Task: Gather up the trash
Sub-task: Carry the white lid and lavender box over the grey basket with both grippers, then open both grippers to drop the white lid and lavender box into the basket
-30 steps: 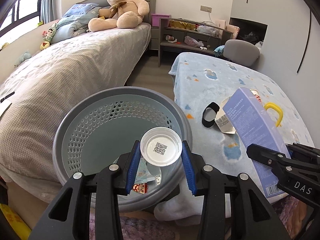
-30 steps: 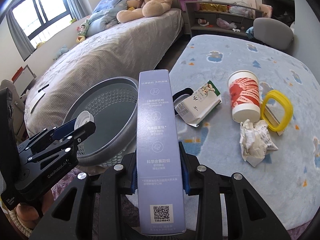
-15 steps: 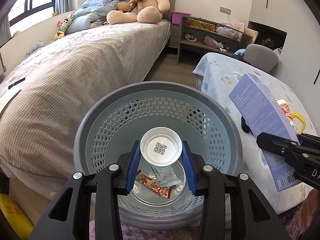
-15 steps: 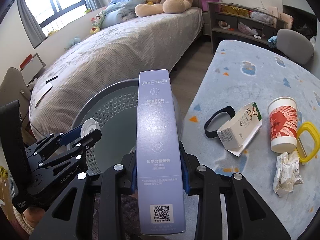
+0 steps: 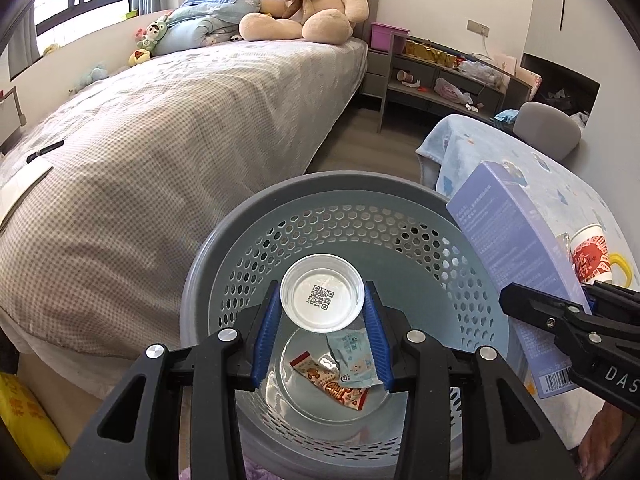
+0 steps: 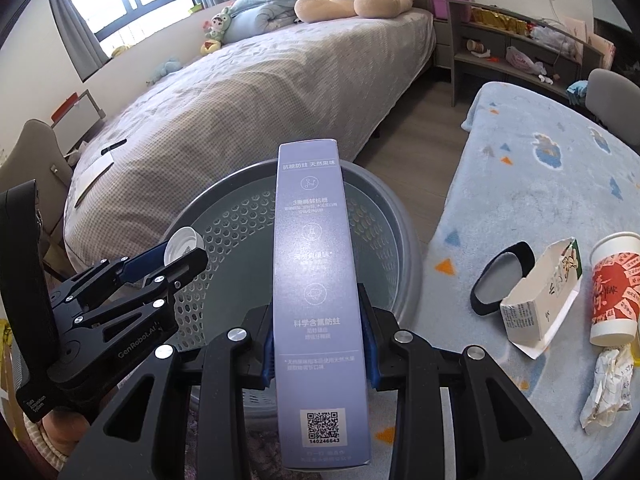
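Note:
My left gripper (image 5: 322, 312) is shut on a small white plastic lid (image 5: 322, 300) with a QR code and holds it over the grey perforated trash basket (image 5: 280, 216). Wrappers (image 5: 340, 376) lie on the basket's bottom. My right gripper (image 6: 320, 344) is shut on a long lavender box (image 6: 316, 280) and holds it over the basket (image 6: 224, 188). The box also shows at the right of the left wrist view (image 5: 516, 248). The left gripper and lid (image 6: 182, 244) show at the left of the right wrist view.
On the blue blanket-covered table (image 6: 540, 184) lie an opened carton (image 6: 540, 300), a black ring-shaped piece (image 6: 502, 280), a red-and-white paper cup (image 6: 614, 284) and crumpled paper (image 6: 608, 384). A bed (image 5: 160, 128) with a teddy bear stands to the left; shelves stand behind.
Both grippers have moved left, off the table and over the basket. The lid and the box are still held.

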